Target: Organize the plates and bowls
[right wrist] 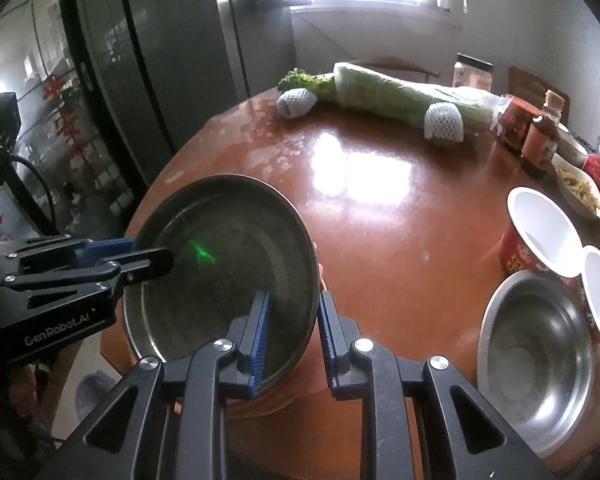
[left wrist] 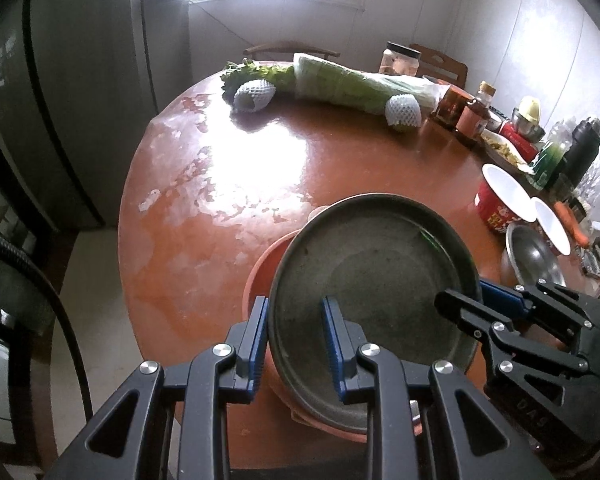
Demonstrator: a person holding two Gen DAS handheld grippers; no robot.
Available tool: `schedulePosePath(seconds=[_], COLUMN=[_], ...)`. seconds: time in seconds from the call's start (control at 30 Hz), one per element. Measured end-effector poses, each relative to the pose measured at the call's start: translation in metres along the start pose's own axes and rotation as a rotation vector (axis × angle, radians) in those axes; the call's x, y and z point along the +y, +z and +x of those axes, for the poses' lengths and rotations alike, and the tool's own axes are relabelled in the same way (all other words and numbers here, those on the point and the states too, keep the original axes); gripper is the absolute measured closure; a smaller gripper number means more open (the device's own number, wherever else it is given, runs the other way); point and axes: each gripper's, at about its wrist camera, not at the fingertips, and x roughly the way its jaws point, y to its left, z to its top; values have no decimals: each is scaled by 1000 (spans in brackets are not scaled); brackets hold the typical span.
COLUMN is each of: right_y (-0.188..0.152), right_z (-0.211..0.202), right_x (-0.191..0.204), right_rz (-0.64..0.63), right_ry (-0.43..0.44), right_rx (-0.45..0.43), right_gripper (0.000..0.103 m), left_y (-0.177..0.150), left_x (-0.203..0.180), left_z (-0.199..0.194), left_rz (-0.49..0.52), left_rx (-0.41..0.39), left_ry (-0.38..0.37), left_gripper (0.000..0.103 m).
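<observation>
Both grippers, left and right, clamped opposite rims of a steel plate, steadying it level above an orange plate for stacking.

A: What is gripped by the right tool?

B: The near rim of a dull metal plate is pinched between its blue pads; the far rim is clamped by the left tool.

A: And what is seen beside it on the bench?

B: A steel bowl is seen at the right, with two white-lined red cups just behind it. Wrapped greens are laid across the far side.
</observation>
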Motion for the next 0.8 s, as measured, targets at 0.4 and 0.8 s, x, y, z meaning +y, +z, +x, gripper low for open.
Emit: schedulePosePath(seconds=[0.4,0.8], right_y=[-1,-3], right_z=[11,13], right_x=[4,7], right_rz=[-28,-40], right_ry=[-2,-24], right_rx=[17,18], right_gripper=[78,78], left_y=[-14,-26], left_x=[7,22], left_z=[-16,-40], left_rz=[-15,-59], left_rx=[-54,-119], left_ry=[30,41], left_gripper=[76,55])
